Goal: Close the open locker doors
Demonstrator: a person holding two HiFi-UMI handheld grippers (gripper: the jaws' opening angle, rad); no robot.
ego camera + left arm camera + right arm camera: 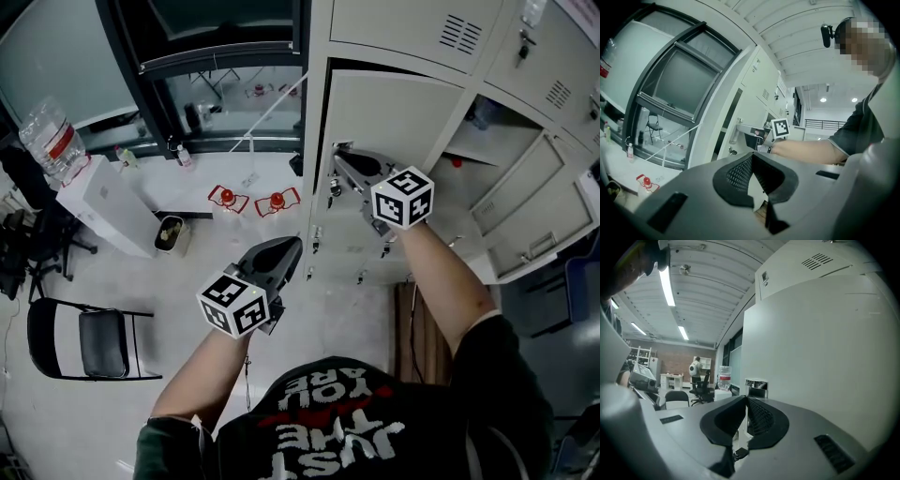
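i am on the closing push for the tall pale grey sheet-metal locker door (394,112), which stands swung out from its open compartment (487,141). my right gripper (339,161) has its tips at the door's free edge, just beside the small chrome latch (756,385). its jaws are all but together with nothing between them, so i judge this a push, not a grip. my left gripper (289,247) hangs well apart from the lockers, tips together, empty. next i need to bear flat on that edge and swing the door round until it seats in its frame. 1 more pale grey door (530,220) further right looks open too, so it likely comes after.
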